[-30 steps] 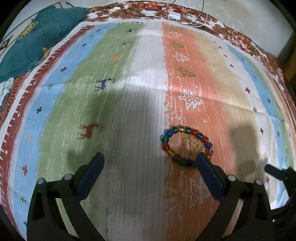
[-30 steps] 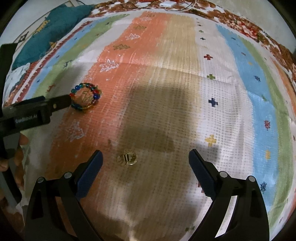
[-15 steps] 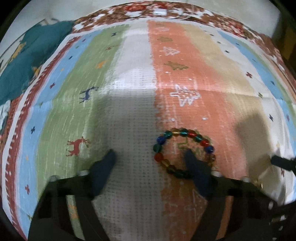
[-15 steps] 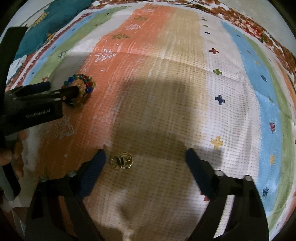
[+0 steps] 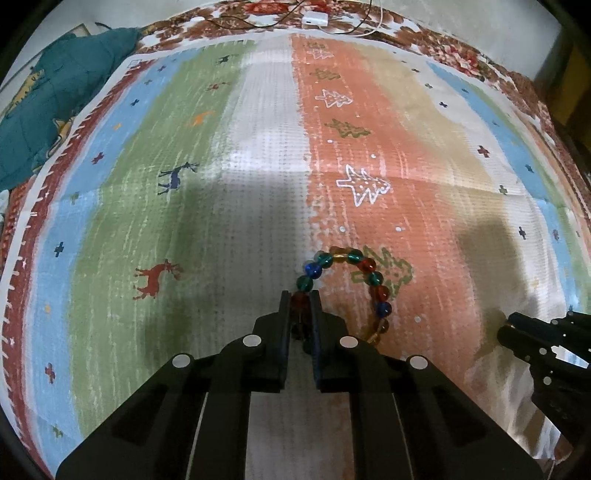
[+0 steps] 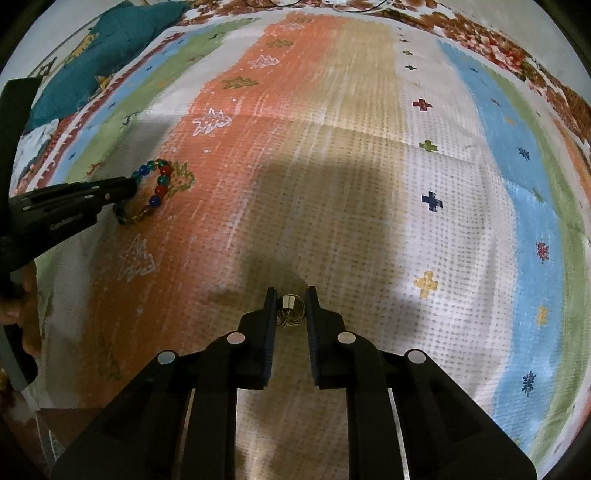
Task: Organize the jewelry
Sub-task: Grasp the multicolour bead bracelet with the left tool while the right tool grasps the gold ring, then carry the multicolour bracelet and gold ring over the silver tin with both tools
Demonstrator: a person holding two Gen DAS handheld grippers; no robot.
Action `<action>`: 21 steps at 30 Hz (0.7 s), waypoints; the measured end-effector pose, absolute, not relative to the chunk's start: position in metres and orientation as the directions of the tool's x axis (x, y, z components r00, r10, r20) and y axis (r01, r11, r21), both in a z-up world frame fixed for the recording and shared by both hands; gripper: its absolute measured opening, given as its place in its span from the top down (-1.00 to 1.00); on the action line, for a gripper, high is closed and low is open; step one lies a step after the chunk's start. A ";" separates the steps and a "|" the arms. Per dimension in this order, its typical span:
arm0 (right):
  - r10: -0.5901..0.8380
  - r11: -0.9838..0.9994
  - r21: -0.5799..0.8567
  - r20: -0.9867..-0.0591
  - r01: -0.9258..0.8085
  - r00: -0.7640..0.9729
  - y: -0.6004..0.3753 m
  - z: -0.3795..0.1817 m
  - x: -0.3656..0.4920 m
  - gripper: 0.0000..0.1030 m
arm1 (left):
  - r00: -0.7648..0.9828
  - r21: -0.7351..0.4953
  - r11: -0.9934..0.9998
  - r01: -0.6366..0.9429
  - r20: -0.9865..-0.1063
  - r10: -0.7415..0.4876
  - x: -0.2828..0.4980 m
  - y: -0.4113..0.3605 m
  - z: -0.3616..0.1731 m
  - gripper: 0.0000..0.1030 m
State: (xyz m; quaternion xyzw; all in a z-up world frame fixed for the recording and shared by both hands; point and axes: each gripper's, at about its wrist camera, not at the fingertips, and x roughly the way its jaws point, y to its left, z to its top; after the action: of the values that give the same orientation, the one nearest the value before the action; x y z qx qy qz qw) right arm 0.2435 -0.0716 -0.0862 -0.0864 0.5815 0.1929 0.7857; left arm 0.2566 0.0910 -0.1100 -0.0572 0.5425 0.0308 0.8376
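On the far left a teal blanket (image 5: 55,99) lies bunched past the edge of the striped cloth (image 5: 258,184), and the round picture edge cuts part of it off. In the right wrist view a bit of a person's hand (image 6: 16,306) shows at the left edge, mostly hidden behind the black tool it holds. The left hand-held gripper (image 5: 300,301) has its jaws squeezed together on the near-left side of the bracelet (image 5: 364,269). A dark red bead sits pinched between the pads, and the beads just behind it are lost in the shadow of the jaws. The rest of the bracelet, with green, blue, red and yellow beads, curves out to the right and lies on the orange stripe, partly over a green tree picture. Its near end slips behind the black gripper arm. At the top, a small white box (image 5: 316,17) with thin wires lies on the flowered edge. The right hand-held gripper (image 6: 291,302) is closing its jaws around a small gold ring piece (image 6: 292,312) on the pale stripe. The piece is tiny and dim, so its shape is hard to make out, and I cannot tell if both pads press on it. A big dark shadow covers the cloth around both grippers.
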 end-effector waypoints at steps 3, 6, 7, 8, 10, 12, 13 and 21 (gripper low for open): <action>0.211 0.906 0.090 -0.944 -0.413 0.256 -0.070 -0.080 0.240 0.69 | 0.423 -0.073 0.991 -0.113 -0.906 -0.018 0.250 0.090 -0.100 0.83; 0.218 0.903 0.088 -0.937 -0.420 0.272 -0.069 -0.071 0.234 0.69 | 0.439 -0.091 0.989 -0.113 -0.898 -0.032 0.242 0.089 -0.088 0.83; 0.220 0.902 0.085 -0.934 -0.424 0.280 -0.068 -0.067 0.231 0.69 | 0.444 -0.096 0.989 -0.113 -0.895 -0.036 0.240 0.088 -0.084 0.83; 0.221 0.900 0.083 -0.933 -0.427 0.285 -0.067 -0.064 0.229 0.69 | 0.449 -0.101 0.989 -0.112 -0.893 -0.041 0.238 0.087 -0.081 0.83; 0.235 0.894 0.091 -0.929 -0.439 0.286 -0.066 -0.058 0.224 0.69 | 0.461 -0.113 0.988 -0.104 -0.886 -0.053 0.234 0.084 -0.073 0.83; 0.246 0.891 0.097 -0.924 -0.444 0.291 -0.065 -0.052 0.220 0.69 | 0.474 -0.118 0.989 -0.094 -0.878 -0.060 0.230 0.081 -0.067 0.83; 0.249 0.890 0.096 -0.922 -0.446 0.297 -0.064 -0.049 0.219 0.69 | 0.478 -0.119 0.989 -0.092 -0.876 -0.061 0.228 0.079 -0.065 0.83; 0.267 0.887 0.101 -0.909 -0.450 0.321 -0.070 -0.032 0.206 0.69 | 0.493 -0.116 0.990 -0.074 -0.867 -0.065 0.211 0.071 -0.048 0.83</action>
State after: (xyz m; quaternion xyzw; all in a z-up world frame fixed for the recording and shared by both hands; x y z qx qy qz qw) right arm 0.2056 -0.0705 -0.0322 -0.0853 0.5389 0.2218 0.8082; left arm 0.2115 0.0707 -0.0482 -0.0691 0.5033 0.0027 0.8613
